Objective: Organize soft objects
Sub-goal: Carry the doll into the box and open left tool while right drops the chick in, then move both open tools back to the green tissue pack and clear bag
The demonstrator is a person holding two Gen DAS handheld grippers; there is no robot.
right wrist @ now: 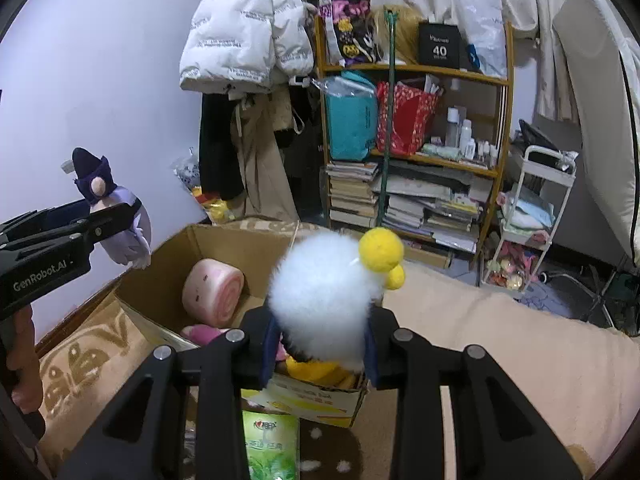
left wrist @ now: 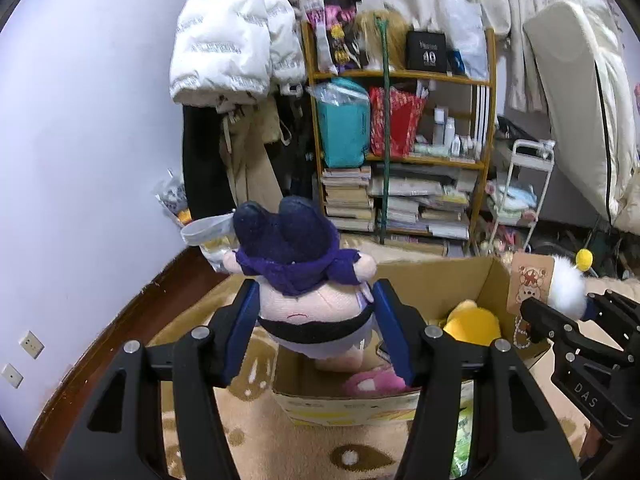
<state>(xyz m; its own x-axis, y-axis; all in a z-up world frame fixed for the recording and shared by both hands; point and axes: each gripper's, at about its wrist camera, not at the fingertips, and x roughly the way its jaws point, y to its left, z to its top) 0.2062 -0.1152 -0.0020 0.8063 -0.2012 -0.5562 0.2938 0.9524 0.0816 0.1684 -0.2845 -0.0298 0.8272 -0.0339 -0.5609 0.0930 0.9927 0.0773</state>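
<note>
Showing only rightward, a pink roll plush (right wrist: 213, 291), perhaps, fills the box (right wrist: 160, 268).

"GenRobot.AI" on the left tool (right wrist: 105, 216), "DAS" on the right tool (left wrist: 576, 300), "40" on a black box (right wrist: 439, 45).

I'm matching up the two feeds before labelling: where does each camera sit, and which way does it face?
Left wrist view: on the left tongs, facing the bookshelf over the cardboard box; its own fingers clamp a purple-hooded plush doll, the right tongs at right.
Right wrist view: on the right tongs, same heading; its fingers clamp a white fluffy toy, the left tongs and a hand at left.
Shared: box, bookshelf, white puffer jacket, both toys.
</note>
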